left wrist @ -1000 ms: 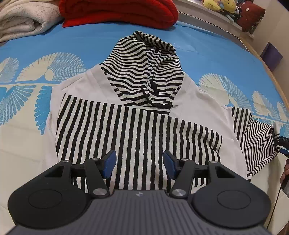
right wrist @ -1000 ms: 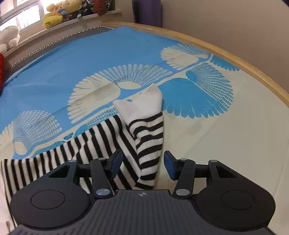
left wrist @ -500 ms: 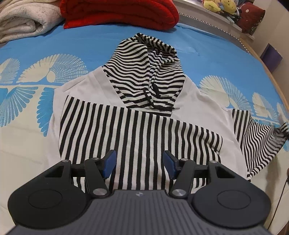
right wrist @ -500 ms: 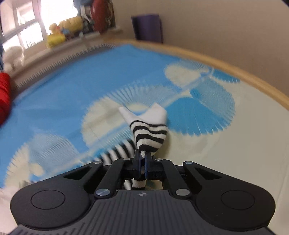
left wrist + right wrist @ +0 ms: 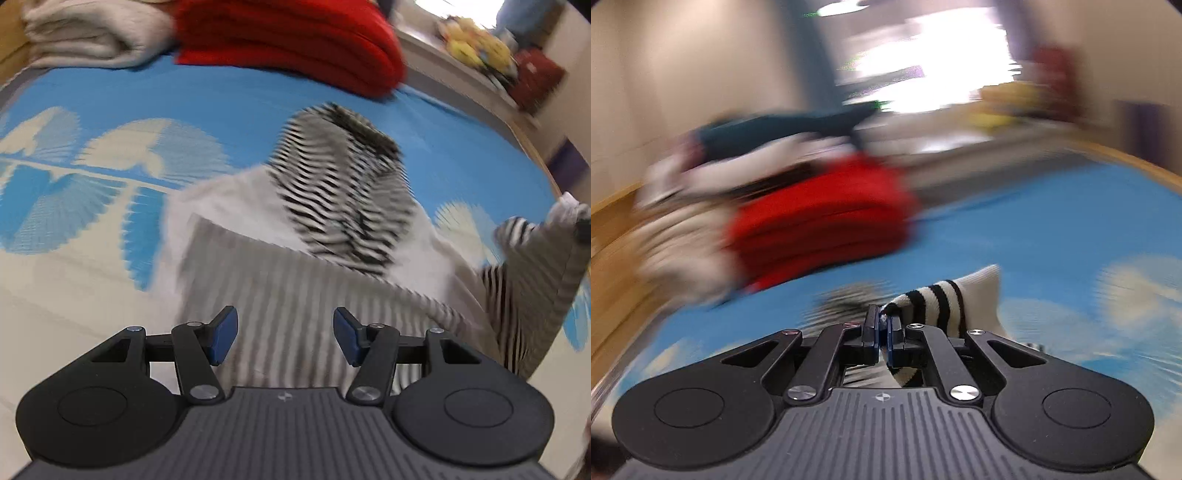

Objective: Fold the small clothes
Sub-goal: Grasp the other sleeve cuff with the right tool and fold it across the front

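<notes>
I am only at the first fold. The striped hoodie is lying face up and spread flat on the blue patterned bedsheet, its hood pointing toward the red folded blanket at the far end. Body, hood and the other side are all unfolded, as far as the blur lets me judge, so nearly everything is left to do.

My right gripper is clamped tight on the sleeve cuff, the jaws closed down to a sliver with the striped knit pinched between the pads. In the left wrist view the sleeve is hanging lifted off the bed at the right edge, rising to the cuff. The right tongs are pointing nearly level across the bed toward the red blanket.

My left gripper is hovering over the lower hem of the hoodie, tilted steeply down, jaws standing well apart and holding nothing, pads clear of the cloth. I judge the sleeve needs laying across the chest next
</notes>
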